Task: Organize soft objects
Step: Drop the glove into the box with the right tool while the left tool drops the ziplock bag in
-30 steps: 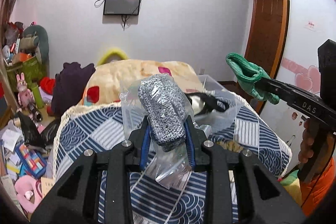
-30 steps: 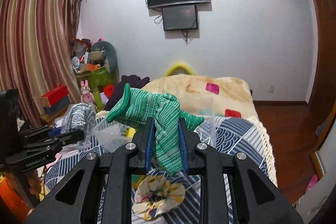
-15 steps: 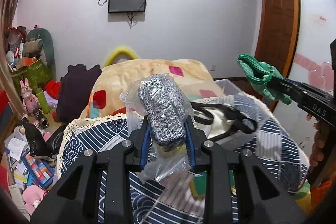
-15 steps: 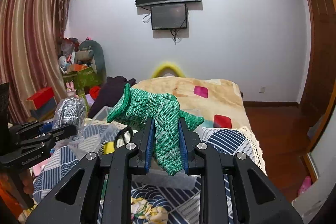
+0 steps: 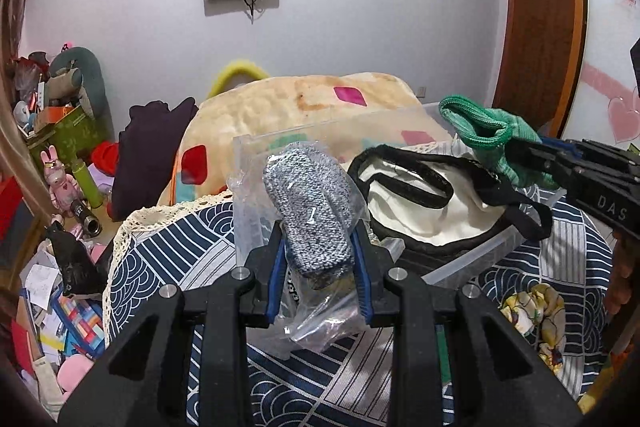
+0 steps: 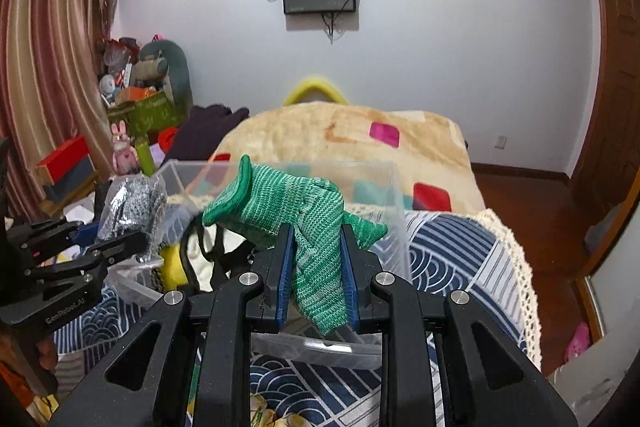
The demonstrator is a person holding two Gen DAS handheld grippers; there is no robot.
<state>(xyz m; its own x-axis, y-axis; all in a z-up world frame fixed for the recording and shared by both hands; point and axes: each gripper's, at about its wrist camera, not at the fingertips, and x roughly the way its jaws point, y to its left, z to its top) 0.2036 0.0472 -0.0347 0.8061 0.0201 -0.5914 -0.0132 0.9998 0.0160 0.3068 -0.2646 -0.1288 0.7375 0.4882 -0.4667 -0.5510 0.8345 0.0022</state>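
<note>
My left gripper [image 5: 319,263] is shut on a grey knit item sealed in a clear plastic bag [image 5: 310,211], held just above the near left side of a clear plastic bin [image 5: 468,269]. My right gripper [image 6: 316,267] is shut on a green knit glove [image 6: 308,227], held over the bin [image 6: 320,349]. The glove also shows in the left wrist view [image 5: 486,129], above the bin's right side. A white tote bag with black handles [image 5: 424,203] lies inside the bin.
The bin sits on a bed with a blue and white patterned cover [image 5: 168,251]. A beige blanket [image 6: 344,135] lies behind it. A flowered cloth [image 5: 536,315] lies on the cover at right. Toys and boxes [image 5: 60,147] crowd the floor at left.
Both grippers have moved forward and down toward the clear bin with their items still held. The bin and the white tote now fill the middle of both views.
</note>
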